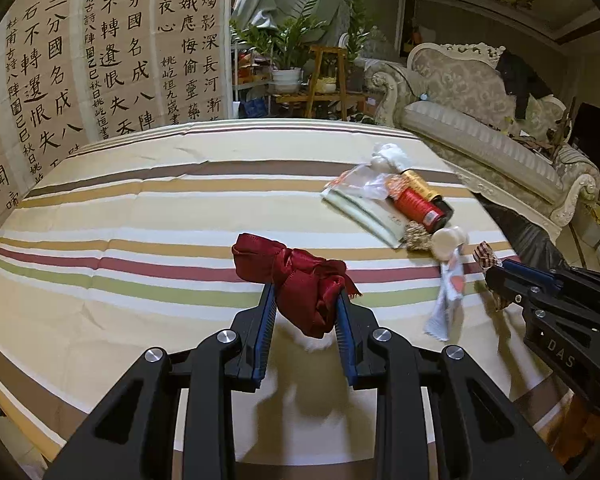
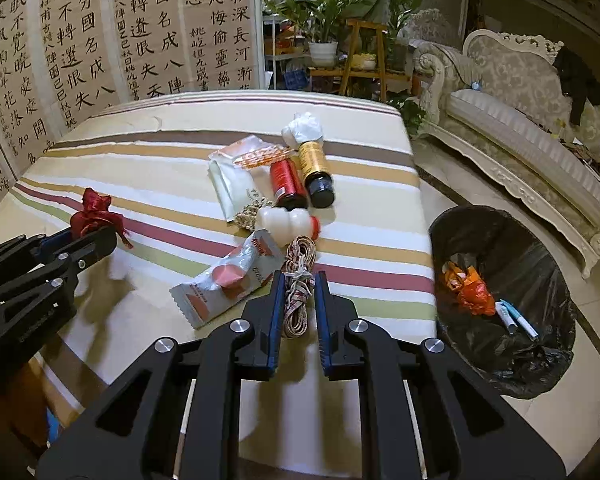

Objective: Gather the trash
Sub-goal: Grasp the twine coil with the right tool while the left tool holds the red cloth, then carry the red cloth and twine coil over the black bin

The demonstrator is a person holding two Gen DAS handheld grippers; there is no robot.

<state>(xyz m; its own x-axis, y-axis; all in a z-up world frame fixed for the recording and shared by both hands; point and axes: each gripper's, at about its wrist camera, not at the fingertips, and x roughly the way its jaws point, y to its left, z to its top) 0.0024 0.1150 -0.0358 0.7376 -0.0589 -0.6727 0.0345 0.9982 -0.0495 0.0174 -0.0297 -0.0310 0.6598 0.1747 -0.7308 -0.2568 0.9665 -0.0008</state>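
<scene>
Pinched between the left gripper's [image 1: 306, 304] blue pads is a bunched red ribbon [image 1: 296, 276], its loops spilling above and below the fingertips over the striped tablecloth [image 1: 120, 216]. Right gripper [image 2: 299, 298] — jaws pressed in on a bundle of patterned cord [image 2: 298, 280], which runs between the pads and out past their tips toward the pile.

Just beside the cord, to its left, lies a silver-and-red snack wrapper [image 2: 224, 284], flat on the cloth. Beyond it, a small white bottle [image 2: 288, 222] lies on its side, touching a scrap of gold mesh [image 2: 252, 212]. Farther back, a red bottle [image 2: 287, 184] and a gold-labelled dark bottle [image 2: 315, 172] lie side by side, with a pale green pouch [image 2: 230, 184] and a clear orange-printed wrapper [image 2: 260, 154] to their left. At the far end of the pile sits a crumpled white tissue [image 2: 306, 128].

Off the table's right edge, on the tiled floor, stands a bin [image 2: 500, 240] lined with a black bag — an orange wrapper [image 2: 470, 288] and two white-and-blue pens [image 2: 516, 320] lie inside. A cream sofa [image 2: 520, 128] stands behind it, potted plants [image 2: 328, 16] and calligraphy sheets [image 2: 100, 40] beyond the table.
</scene>
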